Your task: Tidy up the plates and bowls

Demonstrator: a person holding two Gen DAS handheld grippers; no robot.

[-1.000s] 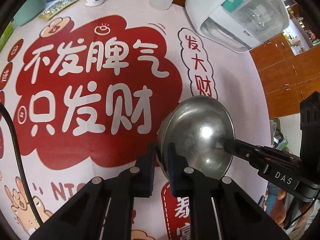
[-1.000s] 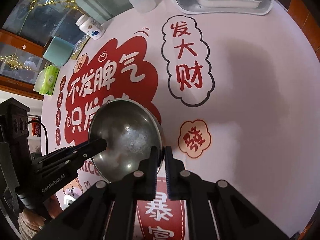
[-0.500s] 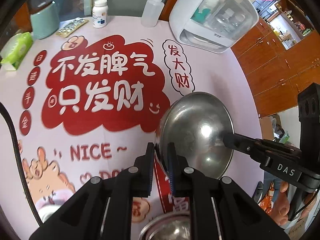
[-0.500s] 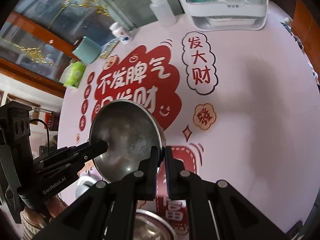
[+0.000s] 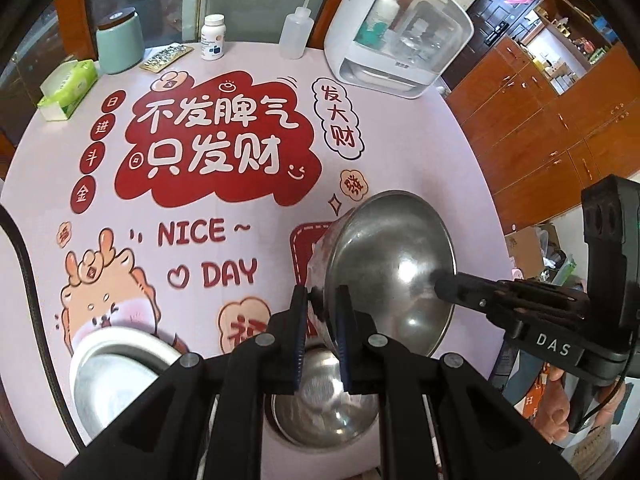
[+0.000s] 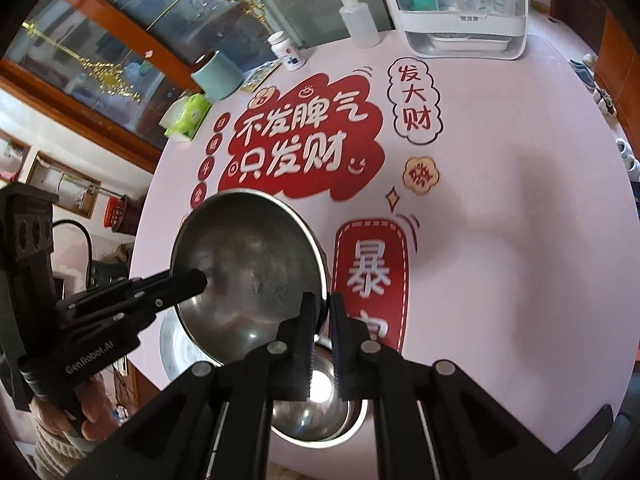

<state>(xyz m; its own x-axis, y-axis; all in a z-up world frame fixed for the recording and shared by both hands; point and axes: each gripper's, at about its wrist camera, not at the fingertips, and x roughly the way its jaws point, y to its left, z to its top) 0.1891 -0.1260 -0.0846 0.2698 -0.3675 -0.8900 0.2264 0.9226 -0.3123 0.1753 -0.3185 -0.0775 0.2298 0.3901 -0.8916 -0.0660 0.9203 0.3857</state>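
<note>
Left gripper [image 5: 323, 312] clamped on near rim of steel bowl [image 5: 390, 272]; right gripper [image 6: 320, 320] pinching the opposite rim [image 6: 248, 264] — both closed on it, bowl tilted and held clear above the pink printed tablecloth [image 5: 240, 252]; second steel bowl [image 5: 320, 408] sits on the table directly below; white plate [image 5: 116, 368] at near-left edge; white countertop appliance [image 5: 396, 28] and squeeze bottle [image 5: 294, 34] at far side.

Steel bowl [image 5: 394, 276] between left gripper [image 5: 322, 312] and right gripper [image 5: 442, 282]
</note>
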